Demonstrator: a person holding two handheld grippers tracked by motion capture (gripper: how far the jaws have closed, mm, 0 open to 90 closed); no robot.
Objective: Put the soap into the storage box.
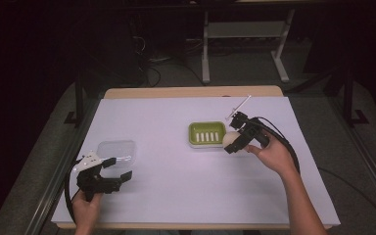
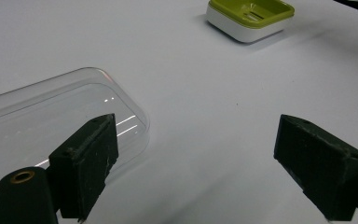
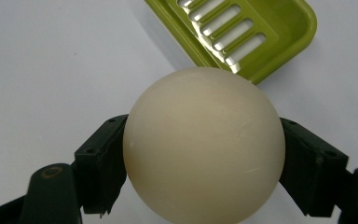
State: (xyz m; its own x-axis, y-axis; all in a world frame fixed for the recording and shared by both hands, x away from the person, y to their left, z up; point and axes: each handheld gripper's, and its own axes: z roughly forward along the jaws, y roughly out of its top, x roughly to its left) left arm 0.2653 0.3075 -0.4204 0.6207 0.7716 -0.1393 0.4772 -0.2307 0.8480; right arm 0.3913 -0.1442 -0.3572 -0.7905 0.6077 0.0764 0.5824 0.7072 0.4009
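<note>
My right gripper (image 1: 233,142) has its fingers clamped on the cream soap (image 3: 204,144), just beside the green dish (image 1: 206,133) and not yet in it, while my left gripper (image 1: 108,172) waits with fingers apart by the clear lid (image 1: 117,151).

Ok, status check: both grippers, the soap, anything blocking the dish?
Right gripper shut on cream soap, just beside green dish. Left gripper open, empty, by clear lid. Dish empty, path clear.

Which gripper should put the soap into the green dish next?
Right. The right gripper is already shut on the round soap, beside the green dish. The left gripper is open by the clear lid, farther off.
</note>
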